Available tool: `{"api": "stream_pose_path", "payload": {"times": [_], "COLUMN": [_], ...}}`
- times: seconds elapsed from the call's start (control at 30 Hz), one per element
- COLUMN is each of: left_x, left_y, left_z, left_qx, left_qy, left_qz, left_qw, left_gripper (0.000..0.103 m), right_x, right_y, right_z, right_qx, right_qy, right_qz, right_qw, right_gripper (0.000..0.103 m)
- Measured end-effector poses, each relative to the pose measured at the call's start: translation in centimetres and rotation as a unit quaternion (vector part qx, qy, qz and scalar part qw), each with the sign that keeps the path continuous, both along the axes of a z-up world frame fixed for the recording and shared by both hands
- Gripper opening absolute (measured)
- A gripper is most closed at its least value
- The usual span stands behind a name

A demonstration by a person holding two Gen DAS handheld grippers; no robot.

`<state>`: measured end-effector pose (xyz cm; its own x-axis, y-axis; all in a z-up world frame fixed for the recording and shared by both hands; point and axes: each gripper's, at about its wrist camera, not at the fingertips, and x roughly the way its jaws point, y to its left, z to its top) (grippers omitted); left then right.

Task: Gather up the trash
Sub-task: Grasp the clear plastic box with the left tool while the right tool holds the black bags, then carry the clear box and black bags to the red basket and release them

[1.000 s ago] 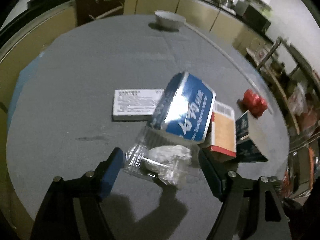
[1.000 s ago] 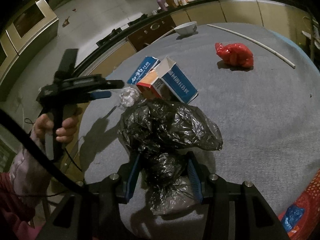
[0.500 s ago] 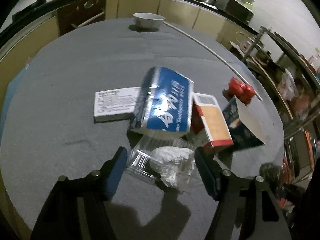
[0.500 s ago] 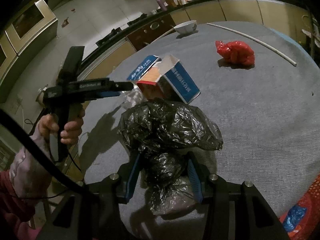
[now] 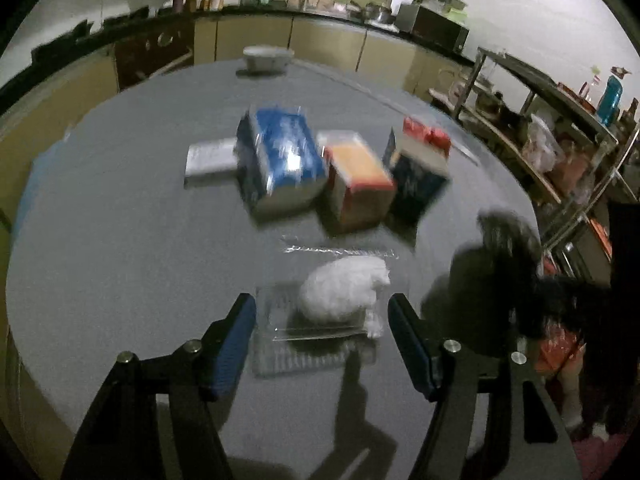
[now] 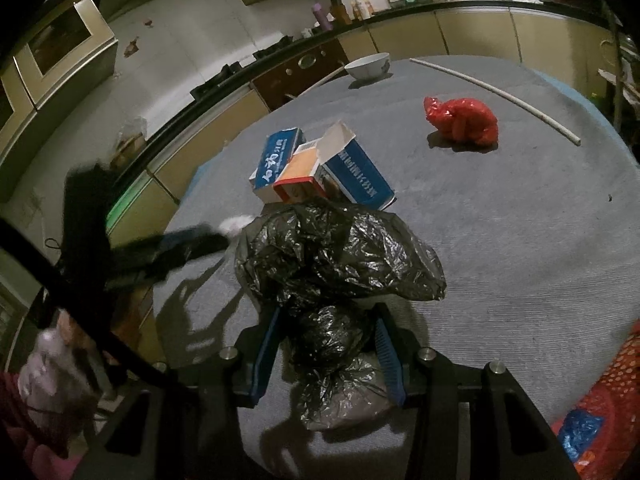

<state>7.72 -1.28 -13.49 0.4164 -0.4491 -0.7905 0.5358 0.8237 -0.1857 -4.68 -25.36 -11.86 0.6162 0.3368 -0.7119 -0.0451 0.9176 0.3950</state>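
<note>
The left wrist view is smeared by motion, so edges and print are hard to read. The left gripper (image 5: 322, 328) points down at a grey table (image 5: 120, 240), its fingers (image 5: 236, 344) apart on either side of a clear wrapper (image 5: 316, 332) with a white wad (image 5: 344, 292) inside. The wrapper fills most of the gap, but whether the pads press on it cannot be told through the blur. Beyond it stand three cartons in a row, touching: a blue box (image 5: 280, 160), an orange box (image 5: 360, 184) and a dark box (image 5: 416, 176) with its flap up. A flat white box (image 5: 208, 160) lies half hidden behind the blue one. A red bag (image 5: 426, 136) shows only as a strip above the dark box. A bowl (image 5: 266, 58) sits at the far rim, blurred.

At the right edge of this view a black bag (image 5: 500, 264) is a dark smear, cut off by the frame.

The right wrist view is sharp. The right gripper (image 6: 326, 356) has its fingers clamped on the gathered neck of the black bag, which bulges out ahead on the table and hides the near ends of the cartons. The bag's lower part hangs out of sight between the finger mounts. The left gripper comes in from the left as a dark blur, with only a sliver of the wad visible at its tip. A hand (image 6: 52, 360) holds its handle, blurred. A pale rod (image 6: 496, 94) lies along the far side.
</note>
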Motion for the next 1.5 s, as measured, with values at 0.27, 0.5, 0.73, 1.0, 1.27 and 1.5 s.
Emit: {"api": "stream_pose_path", "payload": {"times": [0.27,0.5,0.73,1.0,1.27,1.5], "left_x": [-1.9,-0.8,-0.2,0.6,0.5,0.1], "left_y": [3.5,1.6,-0.7,-2.1,-2.2,-1.6], "left_z": [1.0,1.0,0.3,-0.6,-0.9,0.3], "left_qx": [-0.023,-0.017,0.000,0.011,0.012,-0.003], "left_qy": [0.011,0.042,0.068,0.058,0.032,0.004], "left_qz": [0.016,0.023,0.052,0.075,0.071,0.075], "left_qw": [0.9995,0.9987,0.9964,0.9954,0.9969,0.9972], "left_gripper": [0.072,0.073,0.074,0.075,0.074,0.072], "right_x": [-0.5,-1.0,-1.4,-1.2,-1.3,-1.3], "right_y": [0.2,0.6,0.0,0.1,-0.1,-0.1], "right_z": [0.4,1.1,1.1,0.9,0.7,0.7], "right_qx": [0.000,-0.007,-0.004,0.001,0.003,0.003], "right_qy": [-0.005,-0.016,-0.015,-0.013,-0.013,-0.015], "right_qz": [0.001,0.005,-0.007,-0.009,-0.015,-0.019], "right_qw": [1.000,1.000,1.000,1.000,1.000,1.000], "right_gripper": [0.048,0.048,0.048,0.048,0.048,0.048]}}
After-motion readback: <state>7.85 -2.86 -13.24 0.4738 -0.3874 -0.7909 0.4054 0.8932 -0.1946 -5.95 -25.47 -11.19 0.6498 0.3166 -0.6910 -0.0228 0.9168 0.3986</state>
